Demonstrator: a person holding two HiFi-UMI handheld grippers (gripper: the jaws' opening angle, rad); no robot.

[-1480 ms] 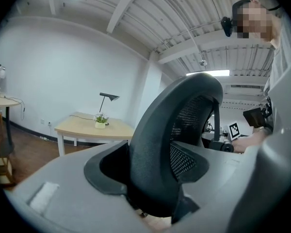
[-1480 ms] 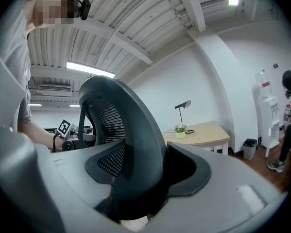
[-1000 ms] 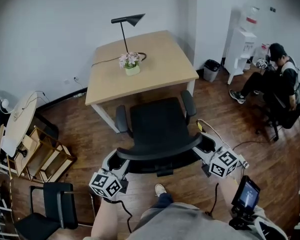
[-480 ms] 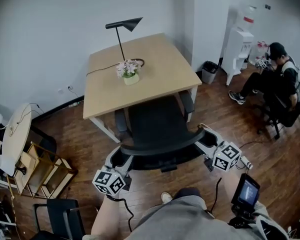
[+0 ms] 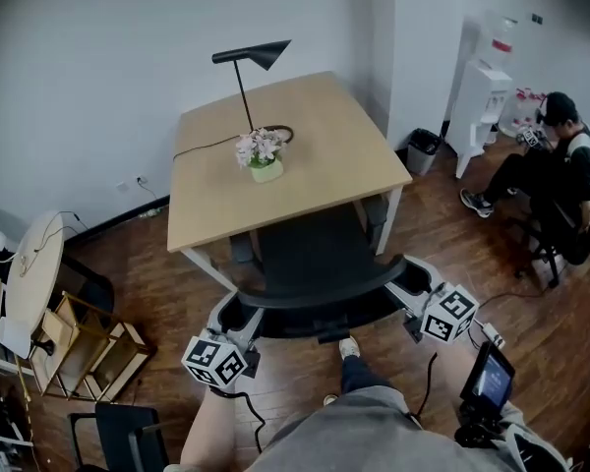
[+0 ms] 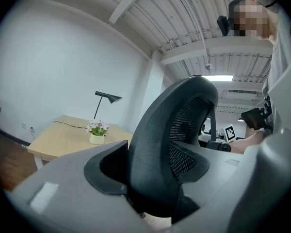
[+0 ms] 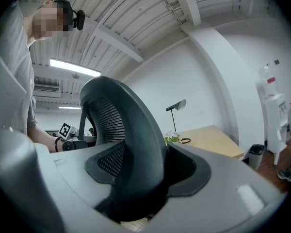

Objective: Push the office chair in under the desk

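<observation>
While the black mesh-backed office chair (image 5: 315, 259) sits partly under the light wooden desk (image 5: 324, 146), the left gripper (image 5: 238, 315) and right gripper (image 5: 407, 284) each clamp its backrest's curved rim.

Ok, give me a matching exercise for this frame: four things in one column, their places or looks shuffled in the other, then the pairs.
Things
1. office chair
2. flower pot
3. lamp
4. waste bin

Places or looks
A. on the floor by the wall, right of the desk
B. seat partly under the desk, backrest clamped by the left hand-held gripper and the right hand-held gripper
C. on the desk top, holding pale flowers
D. black, on a thin stem, rising above the desk

Pairs: 1-B, 2-C, 3-D, 4-A
</observation>
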